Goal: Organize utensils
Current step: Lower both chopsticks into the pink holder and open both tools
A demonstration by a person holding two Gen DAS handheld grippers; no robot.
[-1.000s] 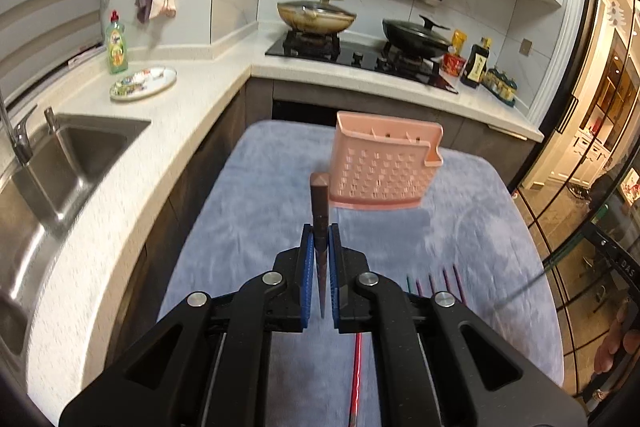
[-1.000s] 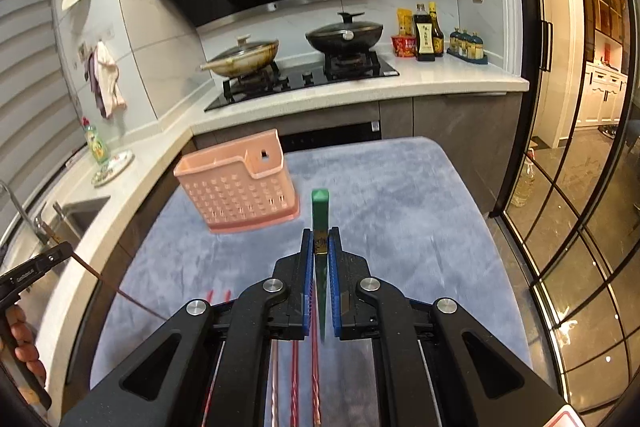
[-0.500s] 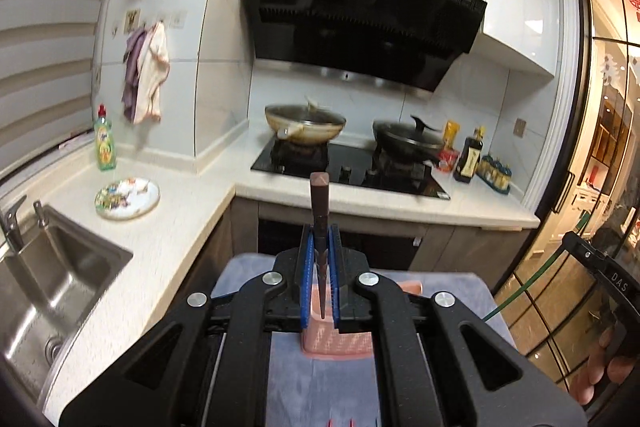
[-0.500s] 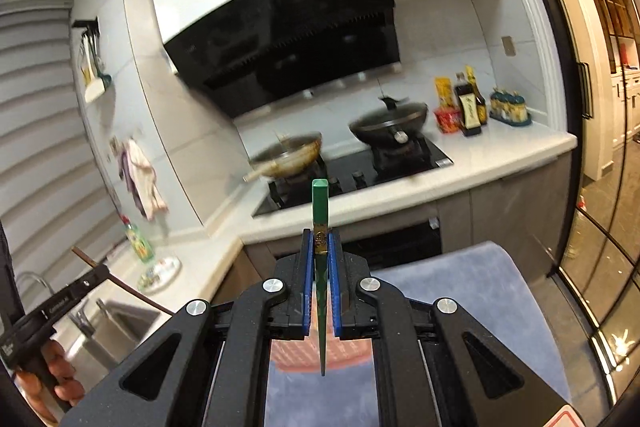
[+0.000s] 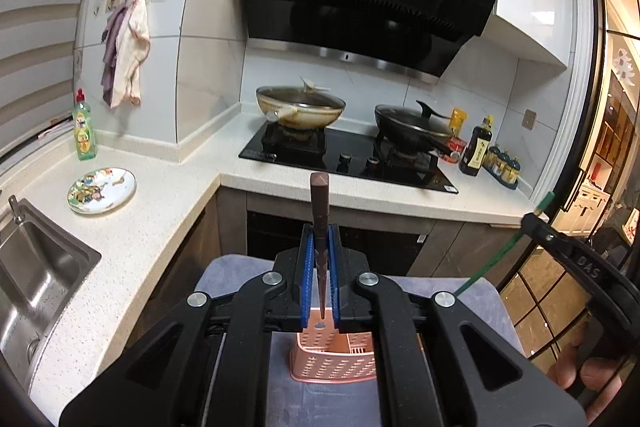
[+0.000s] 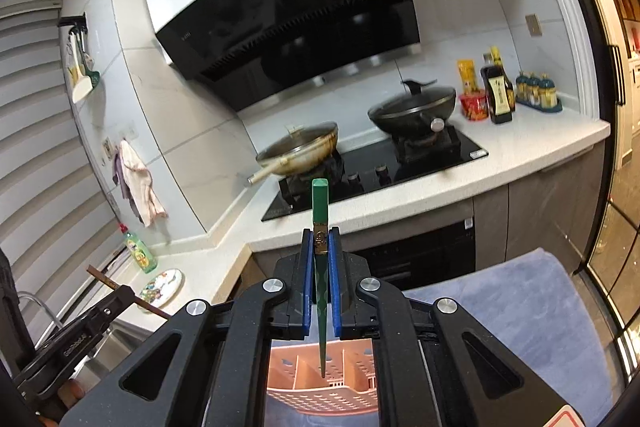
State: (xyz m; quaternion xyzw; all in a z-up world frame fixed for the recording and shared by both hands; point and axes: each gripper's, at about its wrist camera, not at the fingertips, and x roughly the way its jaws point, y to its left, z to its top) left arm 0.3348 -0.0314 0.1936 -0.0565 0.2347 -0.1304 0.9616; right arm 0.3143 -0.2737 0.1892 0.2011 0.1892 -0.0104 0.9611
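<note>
My left gripper (image 5: 320, 239) is shut on a brown chopstick (image 5: 319, 211) held upright, its tip over the pink perforated utensil basket (image 5: 334, 359) on the blue-grey cloth (image 5: 480, 297). My right gripper (image 6: 320, 243) is shut on a green chopstick (image 6: 320, 203), also upright, its tip just above the open basket (image 6: 324, 383). The right gripper with its green chopstick shows at the right edge of the left wrist view (image 5: 568, 251); the left gripper shows at the lower left of the right wrist view (image 6: 92, 319).
A stove (image 5: 348, 159) with a tan wok (image 5: 300, 107) and a black pan (image 5: 412, 127) stands behind the cloth. A sink (image 5: 36, 279), a patterned plate (image 5: 102, 185) and a green soap bottle (image 5: 84, 127) are on the left counter. Sauce bottles (image 5: 476, 147) stand at the right.
Both grippers have tilted up and moved over the basket, so the chopsticks now point down toward it. The loose chopsticks on the cloth have left view.
</note>
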